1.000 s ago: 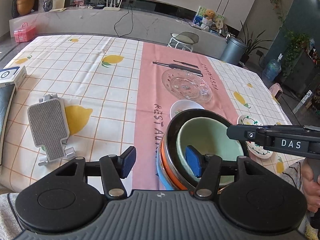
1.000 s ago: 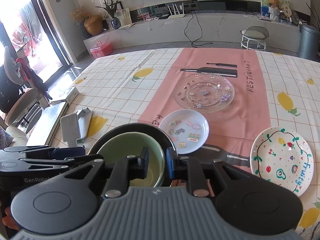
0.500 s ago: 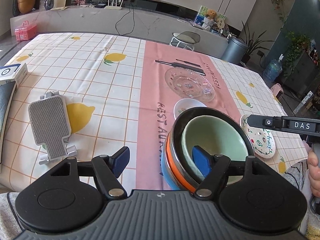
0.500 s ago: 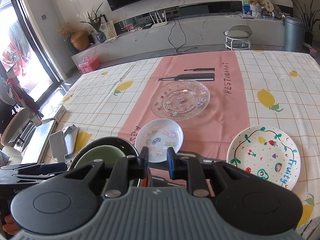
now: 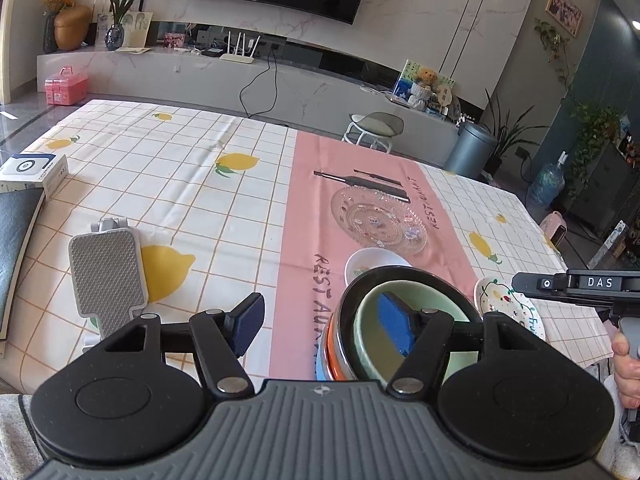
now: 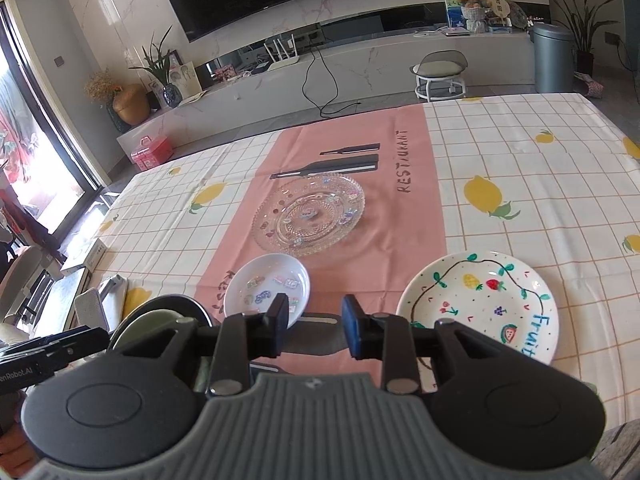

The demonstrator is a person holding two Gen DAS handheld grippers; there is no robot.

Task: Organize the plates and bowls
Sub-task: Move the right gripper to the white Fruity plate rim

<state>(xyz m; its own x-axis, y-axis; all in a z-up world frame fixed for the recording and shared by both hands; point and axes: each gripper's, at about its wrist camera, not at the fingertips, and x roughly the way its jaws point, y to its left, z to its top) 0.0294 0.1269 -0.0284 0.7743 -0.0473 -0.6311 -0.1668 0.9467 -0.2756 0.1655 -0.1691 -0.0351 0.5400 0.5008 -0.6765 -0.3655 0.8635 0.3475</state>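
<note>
A stack of nested bowls, pale green inside black, orange and blue, sits at the table's near edge; it also shows in the right wrist view. My left gripper is open, its right finger over the green bowl, its left finger outside the stack. My right gripper is open and empty, raised above the cloth between a small white sticker plate and a fruit-painted plate. A clear glass plate lies farther back on the pink runner.
A grey perforated phone stand lies left of the bowls. A white box and a dark pad sit at the left edge. The lemon-print cloth covers the table. A stool and bin stand beyond the far edge.
My right gripper has lifted away from the bowl stack, swung right and opened. My left gripper stays open over the stack, tilted slightly upward.
</note>
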